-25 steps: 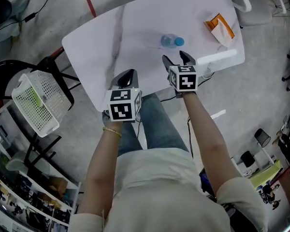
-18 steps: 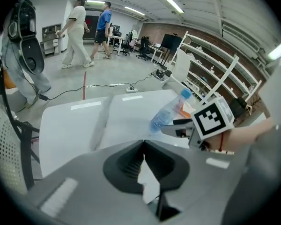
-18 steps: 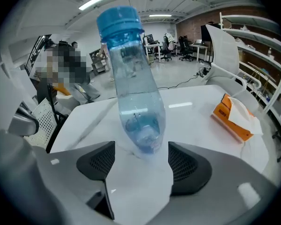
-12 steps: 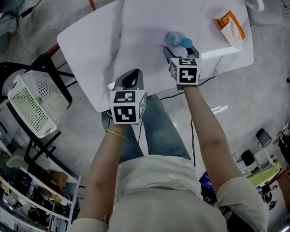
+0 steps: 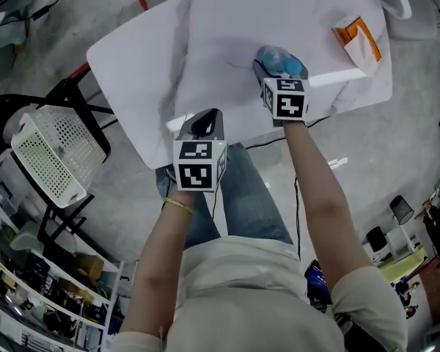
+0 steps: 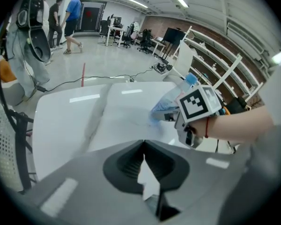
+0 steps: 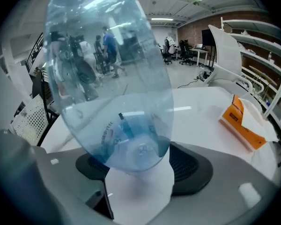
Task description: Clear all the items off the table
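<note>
Between the parted jaws of the right gripper (image 7: 140, 168), which have just been opening, the clear bottle's (image 7: 113, 78) base is seen, not yet squeezed; the bottle lies on the table (image 5: 205, 28) with its long axis slanting away from the pads toward the blue cap. The left gripper (image 6: 144, 165) is held clenched on nothing at the near table edge. 1 orange tissue pack (image 5: 358, 41) lies well apart at the right, and nothing is seen in the way.

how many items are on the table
2: a bottle near the table's near edge, an orange packet by its far right corner. Nothing else shows, though small things may be hidden.
</note>
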`<action>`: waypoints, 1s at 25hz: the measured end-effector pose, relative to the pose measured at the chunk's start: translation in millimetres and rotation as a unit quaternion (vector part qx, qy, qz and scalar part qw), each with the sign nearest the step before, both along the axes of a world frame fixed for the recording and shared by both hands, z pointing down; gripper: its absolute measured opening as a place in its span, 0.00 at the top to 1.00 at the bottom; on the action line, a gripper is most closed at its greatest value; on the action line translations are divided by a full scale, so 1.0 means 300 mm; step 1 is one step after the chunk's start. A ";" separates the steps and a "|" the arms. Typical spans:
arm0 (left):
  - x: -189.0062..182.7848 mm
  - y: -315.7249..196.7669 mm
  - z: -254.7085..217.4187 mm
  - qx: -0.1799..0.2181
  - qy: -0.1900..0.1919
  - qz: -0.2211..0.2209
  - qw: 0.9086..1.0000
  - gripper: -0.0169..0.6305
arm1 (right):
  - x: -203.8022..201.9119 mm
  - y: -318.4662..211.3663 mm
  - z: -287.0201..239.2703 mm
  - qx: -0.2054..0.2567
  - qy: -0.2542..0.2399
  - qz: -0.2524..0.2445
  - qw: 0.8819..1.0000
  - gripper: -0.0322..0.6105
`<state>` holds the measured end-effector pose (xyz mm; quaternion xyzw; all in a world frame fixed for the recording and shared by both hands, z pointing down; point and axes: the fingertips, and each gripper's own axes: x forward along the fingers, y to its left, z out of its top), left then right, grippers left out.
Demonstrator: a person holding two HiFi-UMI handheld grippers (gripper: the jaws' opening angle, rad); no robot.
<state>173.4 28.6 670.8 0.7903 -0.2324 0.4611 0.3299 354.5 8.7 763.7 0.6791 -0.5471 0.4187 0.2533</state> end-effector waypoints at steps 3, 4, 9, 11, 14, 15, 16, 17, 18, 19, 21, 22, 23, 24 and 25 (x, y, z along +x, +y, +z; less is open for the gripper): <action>-0.003 0.003 0.000 -0.001 -0.001 0.000 1.000 0.96 | -0.007 -0.006 0.002 0.000 0.006 -0.010 1.000 0.43; -0.004 0.004 0.000 -0.002 -0.002 0.000 1.000 0.96 | -0.009 -0.006 0.001 -0.001 0.008 -0.012 1.000 0.44; -0.010 -0.002 -0.012 0.000 -0.002 0.001 1.000 0.96 | -0.011 -0.001 -0.014 -0.002 0.021 -0.018 1.000 0.44; -0.010 -0.010 -0.022 0.003 -0.001 0.000 1.000 0.96 | -0.005 0.001 -0.031 0.001 0.028 -0.016 0.999 0.44; -0.016 -0.018 -0.041 0.006 0.002 -0.003 1.000 0.96 | -0.005 0.009 -0.062 0.002 0.036 -0.014 0.999 0.44; -0.020 -0.020 -0.048 0.006 0.004 -0.004 1.000 0.96 | -0.009 0.011 -0.074 0.003 0.037 -0.014 0.999 0.44; -0.024 -0.023 -0.056 0.006 0.005 -0.006 1.000 0.96 | -0.013 0.011 -0.087 0.005 0.039 -0.014 0.999 0.44; -0.029 -0.027 -0.063 0.007 0.007 -0.008 1.000 0.96 | -0.018 0.010 -0.099 0.006 0.040 -0.015 0.999 0.44; -0.033 -0.030 -0.071 0.008 0.009 -0.011 1.000 0.96 | -0.023 0.011 -0.113 0.008 0.042 -0.016 0.999 0.44; -0.037 -0.033 -0.080 0.009 0.011 -0.013 1.000 0.96 | -0.029 0.012 -0.128 0.009 0.044 -0.017 0.999 0.44; -0.048 -0.039 -0.101 0.012 0.014 -0.016 1.000 0.96 | -0.044 0.016 -0.161 0.012 0.047 -0.018 0.999 0.44; -0.055 -0.042 -0.114 0.015 0.015 -0.016 1.000 0.96 | -0.053 0.017 -0.180 0.014 0.048 -0.019 0.999 0.44; -0.062 -0.045 -0.127 0.017 0.017 -0.017 1.000 0.96 | -0.064 0.019 -0.201 0.016 0.048 -0.019 0.999 0.44; -0.072 -0.048 -0.141 0.020 0.018 -0.017 0.999 0.96 | -0.076 0.021 -0.221 0.019 0.049 -0.020 0.998 0.44; -0.083 -0.050 -0.155 0.022 0.019 -0.019 0.999 0.96 | -0.090 0.023 -0.243 0.021 0.049 -0.021 0.998 0.44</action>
